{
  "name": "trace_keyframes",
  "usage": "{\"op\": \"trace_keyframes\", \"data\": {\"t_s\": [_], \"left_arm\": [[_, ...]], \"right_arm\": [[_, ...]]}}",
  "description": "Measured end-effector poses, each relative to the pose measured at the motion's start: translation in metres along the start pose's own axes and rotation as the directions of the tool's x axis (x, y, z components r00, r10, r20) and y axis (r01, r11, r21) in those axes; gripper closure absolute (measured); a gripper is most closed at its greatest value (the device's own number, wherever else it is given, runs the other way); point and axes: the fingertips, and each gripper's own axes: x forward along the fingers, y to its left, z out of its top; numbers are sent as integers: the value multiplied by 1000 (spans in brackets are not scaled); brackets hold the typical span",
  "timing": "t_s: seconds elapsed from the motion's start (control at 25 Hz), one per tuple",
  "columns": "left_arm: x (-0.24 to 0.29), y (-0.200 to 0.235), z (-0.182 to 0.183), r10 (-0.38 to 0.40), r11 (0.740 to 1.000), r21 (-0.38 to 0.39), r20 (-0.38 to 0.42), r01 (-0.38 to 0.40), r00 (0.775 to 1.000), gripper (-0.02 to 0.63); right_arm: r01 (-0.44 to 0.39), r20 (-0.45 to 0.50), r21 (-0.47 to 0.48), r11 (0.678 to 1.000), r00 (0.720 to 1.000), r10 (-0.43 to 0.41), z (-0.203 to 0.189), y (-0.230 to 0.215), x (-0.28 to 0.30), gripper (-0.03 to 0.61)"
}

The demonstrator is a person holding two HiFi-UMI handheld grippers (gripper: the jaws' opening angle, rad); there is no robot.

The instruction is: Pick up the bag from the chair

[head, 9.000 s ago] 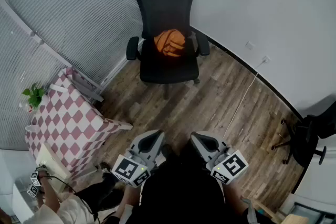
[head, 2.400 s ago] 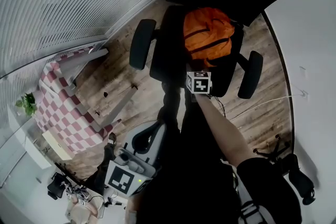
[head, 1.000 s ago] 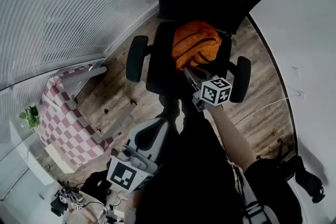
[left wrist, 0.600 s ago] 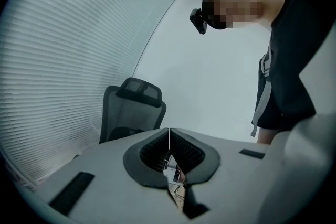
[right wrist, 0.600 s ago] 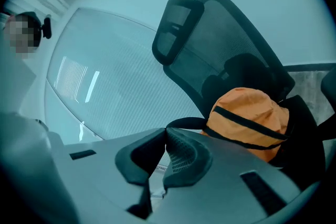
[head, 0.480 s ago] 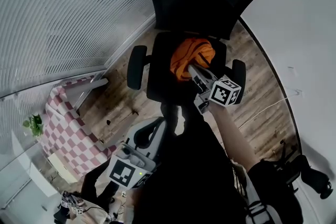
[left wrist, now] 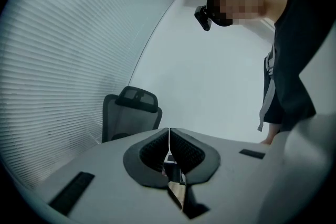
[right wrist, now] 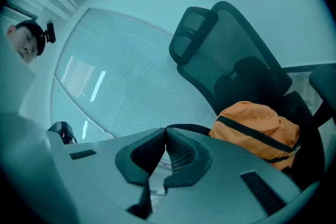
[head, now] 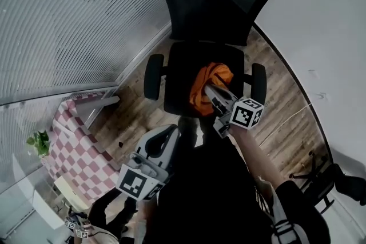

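Right gripper (right wrist: 166, 129) clamped on strap of orange bag (right wrist: 254, 136) hanging just beside it

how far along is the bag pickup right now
Done: the right gripper is shut on the black strap of the orange fabric bag. In hand: the bag seems to hang bunched over the black office chair. Left: raise it clear of the chair. The left gripper is shut, empty.

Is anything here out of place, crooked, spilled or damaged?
Only the orange bag: it looks bunched and lopsided over the chair seat, pulled by its black strap, on which the right tool is shut. Whether it is clear of the seat I cannot tell. Nothing looks spilled or damaged.
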Motion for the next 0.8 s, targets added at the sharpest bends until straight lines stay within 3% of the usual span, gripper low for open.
{"op": "trace_keyframes", "data": {"t_s": [0.4, 0.68, 0.8], "left_arm": [[-75, -10, -8, -156, 986, 65, 32, 154, 987, 580], [-96, -19, -17, -276, 960, 53, 35, 274, 961, 580], [-98, -32, -25, -308, 949, 71, -8, 308, 951, 580]], "right_arm": [[69, 145, -55, 996, 988, -61, -35, 78, -53, 555], [71, 310, -8, 997, 949, -65, -66, 134, -102, 555], [116, 343, -5, 993, 933, -108, -76, 141, -123, 555]]}}
